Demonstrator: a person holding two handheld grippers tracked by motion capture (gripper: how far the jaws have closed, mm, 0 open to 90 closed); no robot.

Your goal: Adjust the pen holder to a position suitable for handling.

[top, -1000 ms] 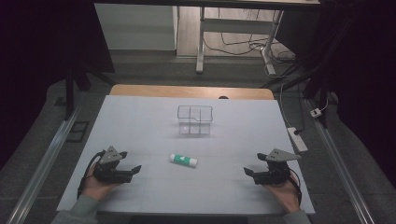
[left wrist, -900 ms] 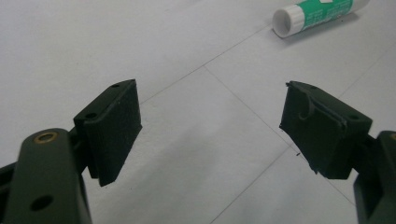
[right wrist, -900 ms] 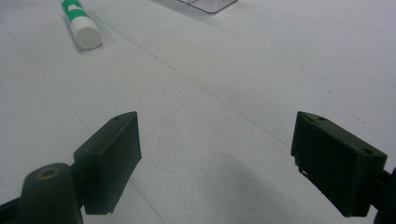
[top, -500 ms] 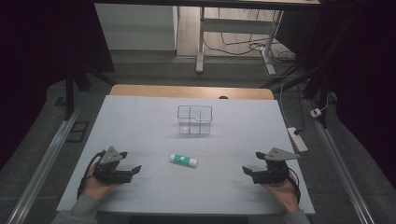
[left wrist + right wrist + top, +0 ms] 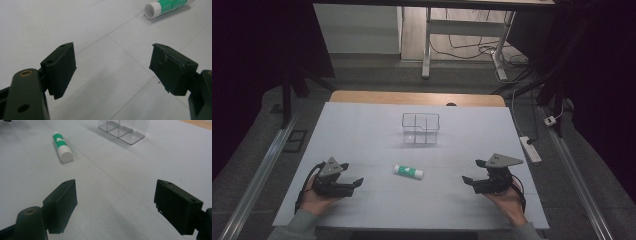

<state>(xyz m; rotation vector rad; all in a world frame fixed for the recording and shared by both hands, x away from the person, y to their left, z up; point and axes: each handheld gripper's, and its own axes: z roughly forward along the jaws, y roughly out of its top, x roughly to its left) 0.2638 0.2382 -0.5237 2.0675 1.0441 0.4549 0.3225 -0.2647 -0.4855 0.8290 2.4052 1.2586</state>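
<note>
Glue stick (image 5: 408,171) lying flat on white table (image 5: 362,125), roughly midway between both grippers, touching neither. Long axis runs about left-right, so either side gets an end-on approach; cap end faces right gripper view, white and round.

Left gripper (image 5: 349,186) low near table's front-left, held in hand (image 5: 314,197), jaws pointing inward toward stick. Jaws wide apart, nothing between, only bare table past the pads in left gripper view. Stick sits up and right of that gap (image 5: 170,6), well apart.

Right gripper (image 5: 472,181) mirrored near front-right, hand (image 5: 507,200) underneath, jaws also spread wide and empty. Stick (image 5: 62,146) ahead and left of its gap.

Clear bin (image 5: 420,128) farther back, about centre, divided into compartments, looks empty. Also seen at top of right gripper view (image 5: 125,130), past the stick. Likely drop target, placed within reach of both sides.

Judgement: ready pose, no grasp begun. Both sets of jaws pre-opened wider than stick, so no extra opening needed before closing. Stick round and lying down, may roll if nudged on one side only; better to straddle across its body, pads square to it, then close. Bin walls thin and light, could slide if bumped on release.
</note>
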